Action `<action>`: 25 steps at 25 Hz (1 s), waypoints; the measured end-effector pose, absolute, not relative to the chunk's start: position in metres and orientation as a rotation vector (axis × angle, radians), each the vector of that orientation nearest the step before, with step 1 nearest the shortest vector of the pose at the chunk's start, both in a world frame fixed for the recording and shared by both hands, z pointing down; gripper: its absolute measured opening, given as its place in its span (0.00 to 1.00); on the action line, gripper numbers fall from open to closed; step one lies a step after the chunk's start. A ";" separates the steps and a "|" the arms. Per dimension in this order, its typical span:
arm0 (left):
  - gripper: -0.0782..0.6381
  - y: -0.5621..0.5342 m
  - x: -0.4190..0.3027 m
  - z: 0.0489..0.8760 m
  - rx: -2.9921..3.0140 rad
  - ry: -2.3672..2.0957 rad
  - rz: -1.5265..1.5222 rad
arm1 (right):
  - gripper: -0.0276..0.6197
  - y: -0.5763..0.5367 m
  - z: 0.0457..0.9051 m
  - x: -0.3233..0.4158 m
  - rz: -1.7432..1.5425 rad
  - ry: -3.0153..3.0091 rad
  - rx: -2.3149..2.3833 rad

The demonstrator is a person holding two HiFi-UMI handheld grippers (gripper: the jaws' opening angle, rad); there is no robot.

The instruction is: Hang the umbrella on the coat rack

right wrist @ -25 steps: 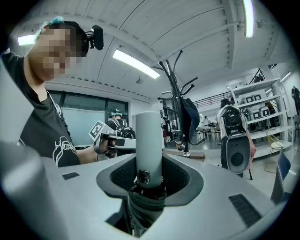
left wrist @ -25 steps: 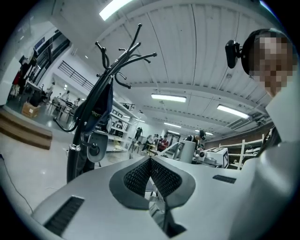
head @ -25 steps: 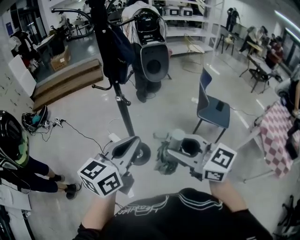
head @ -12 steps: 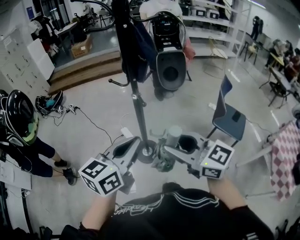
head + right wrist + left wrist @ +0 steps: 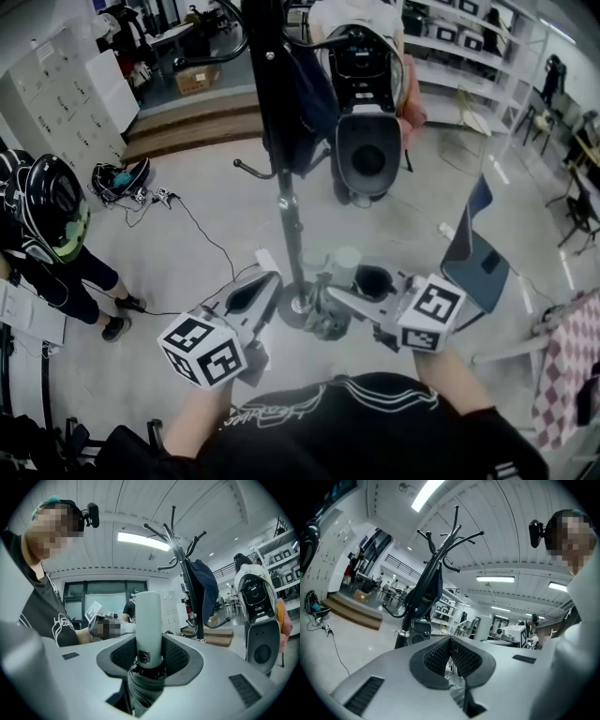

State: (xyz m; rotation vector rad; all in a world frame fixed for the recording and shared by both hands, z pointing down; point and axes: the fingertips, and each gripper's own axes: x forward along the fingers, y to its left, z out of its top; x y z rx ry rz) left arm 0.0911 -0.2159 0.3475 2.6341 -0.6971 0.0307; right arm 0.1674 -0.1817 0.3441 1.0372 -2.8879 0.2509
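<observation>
The black coat rack's pole (image 5: 279, 159) rises just beyond my hands, its round base (image 5: 302, 305) on the floor between the grippers. Its curved hooks show high up in the left gripper view (image 5: 449, 543) and in the right gripper view (image 5: 174, 536). The folded grey umbrella (image 5: 330, 317) has a pale cylindrical handle (image 5: 148, 620). My right gripper (image 5: 148, 645) is shut on it at the base of the handle, holding the umbrella upright. My left gripper (image 5: 451, 641) is beside it, left of the pole; its pads meet at the tips. A pale scrap shows below them, and I cannot tell what it is.
A dark blue garment (image 5: 307, 89) hangs on the rack. A white-and-black machine (image 5: 367, 141) stands right behind it. A blue chair (image 5: 480, 267) is at the right, a person with a helmet (image 5: 52, 211) at the left, cables (image 5: 183, 220) on the floor, wooden steps (image 5: 187, 136) beyond.
The rack's pole and base have drawn closer and now sit between the two grippers. The chair has slid toward the right edge. Both grippers keep their hold and spacing.
</observation>
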 end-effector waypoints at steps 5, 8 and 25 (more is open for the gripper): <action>0.11 -0.239 0.086 0.353 2.596 -0.780 0.021 | 0.30 -0.212 0.347 0.166 0.258 -2.911 0.950; 0.11 -0.250 0.081 0.357 2.561 -0.818 0.019 | 0.30 -0.228 0.349 0.163 0.268 -2.919 0.904; 0.11 -0.273 0.104 0.377 2.456 -0.983 -0.009 | 0.30 -0.283 0.394 0.184 0.370 -2.916 0.712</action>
